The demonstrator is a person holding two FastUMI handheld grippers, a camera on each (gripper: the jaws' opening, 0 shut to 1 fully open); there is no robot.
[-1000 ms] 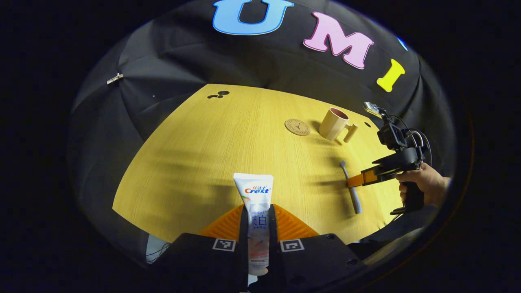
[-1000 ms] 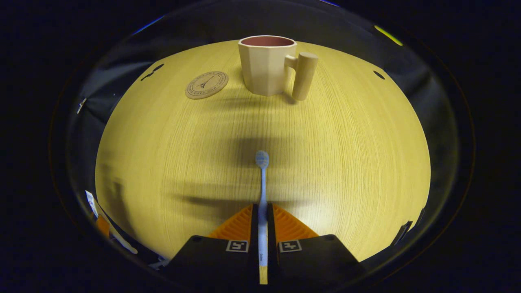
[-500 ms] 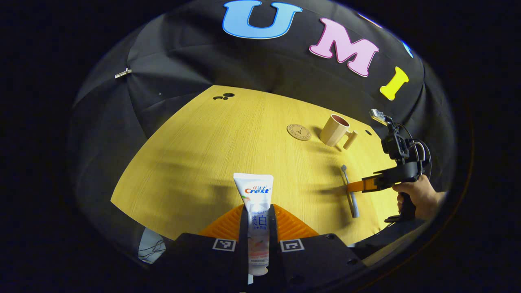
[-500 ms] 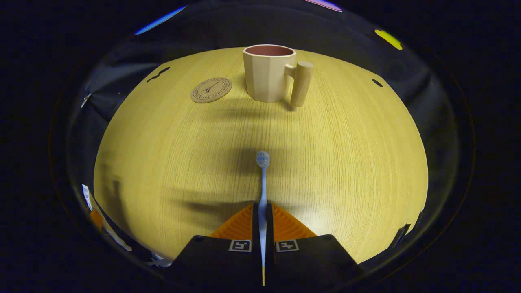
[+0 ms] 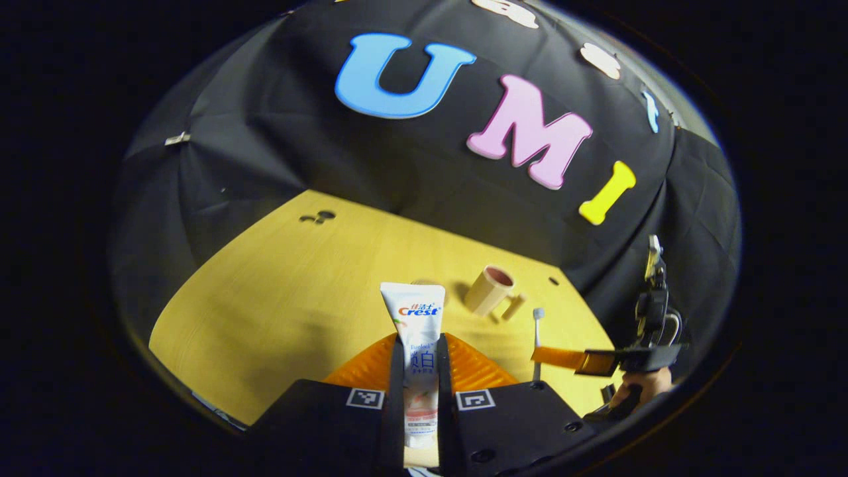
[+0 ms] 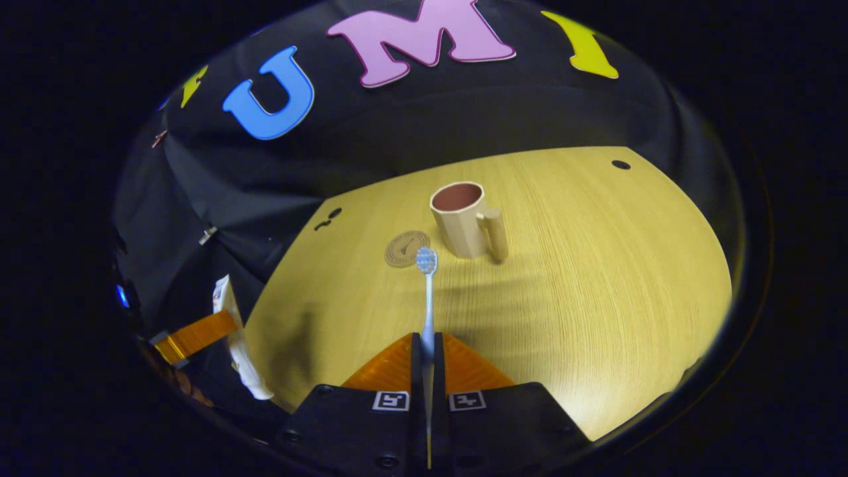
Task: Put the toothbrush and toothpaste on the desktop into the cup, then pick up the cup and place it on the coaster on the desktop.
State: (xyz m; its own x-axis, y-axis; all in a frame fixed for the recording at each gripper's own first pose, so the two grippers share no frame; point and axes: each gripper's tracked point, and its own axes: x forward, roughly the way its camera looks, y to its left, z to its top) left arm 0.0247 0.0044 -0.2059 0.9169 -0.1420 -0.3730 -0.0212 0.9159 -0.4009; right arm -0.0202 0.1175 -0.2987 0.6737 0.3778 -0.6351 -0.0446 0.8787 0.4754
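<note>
Left gripper view: nearest the lens, the left tool (image 5: 420,371) pinches the toothpaste (image 5: 416,338) between its two orange fingers, the tube standing up out of the grip and off the bench (image 5: 278,291). Right gripper view: the right tool (image 6: 426,361) is pressed together on the toothbrush (image 6: 427,291) handle, bristle head pointing forward and also clear of the wood. Both pickups look done; neither item is in the cup yet. Farther out, the cup (image 6: 466,218) stands upright and apparently empty on the bench, handle toward the right tool. Just beside it lies the coaster (image 6: 406,248), bare; in the left gripper view it is probably hidden behind the tube. Still ahead, as I judge it: dropping both items into the cup, then lifting the cup onto the coaster.
</note>
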